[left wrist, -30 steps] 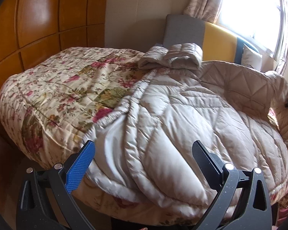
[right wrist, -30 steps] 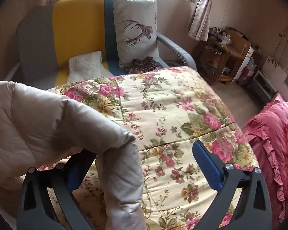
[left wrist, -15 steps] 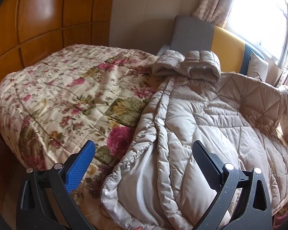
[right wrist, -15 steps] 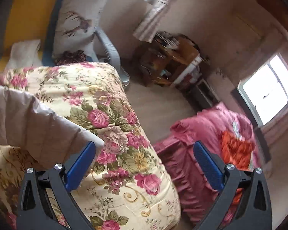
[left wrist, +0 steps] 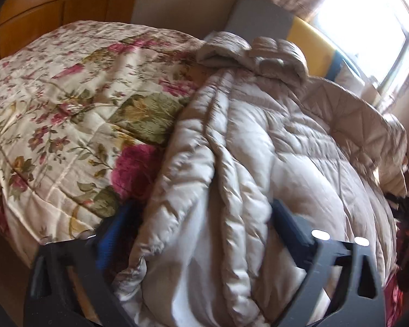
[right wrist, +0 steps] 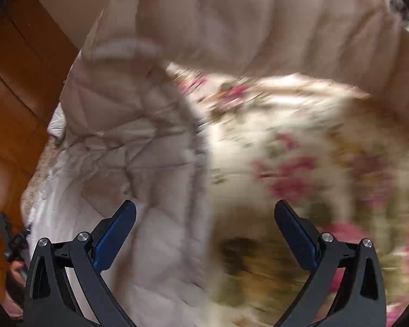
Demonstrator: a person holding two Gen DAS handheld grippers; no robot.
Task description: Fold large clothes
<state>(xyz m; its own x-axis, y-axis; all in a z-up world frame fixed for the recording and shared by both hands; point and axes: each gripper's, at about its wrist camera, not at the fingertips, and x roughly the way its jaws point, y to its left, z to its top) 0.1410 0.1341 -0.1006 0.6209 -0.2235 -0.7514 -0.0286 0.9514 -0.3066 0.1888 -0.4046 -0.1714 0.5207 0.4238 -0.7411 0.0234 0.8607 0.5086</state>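
Observation:
A large beige quilted coat (left wrist: 272, 141) lies spread on the floral bedspread (left wrist: 62, 103), hood toward the far end. My left gripper (left wrist: 201, 212) straddles the coat's thick near edge. A fold of it bulges between the jaws and partly hides the blue left pad (left wrist: 111, 234). The jaws are closing, still wide. The right wrist view is blurred by motion. There my right gripper (right wrist: 204, 209) hangs over the coat's edge (right wrist: 128, 141) where it meets the bedspread (right wrist: 300, 150). Its jaws are closing with nothing pressed between the pads.
Wooden wall panels (left wrist: 27, 8) stand behind the bed on the left. A grey and yellow armchair (left wrist: 261, 13) sits past the hood under a bright window (left wrist: 368, 13). Wooden floor (right wrist: 13, 81) shows beside the bed, with a dark object (right wrist: 8, 239) at the left edge.
My left gripper has moved forward and down until the coat's near edge sits between its fingers. The right view has swung from the floor and red bedding back onto the bed and coat.

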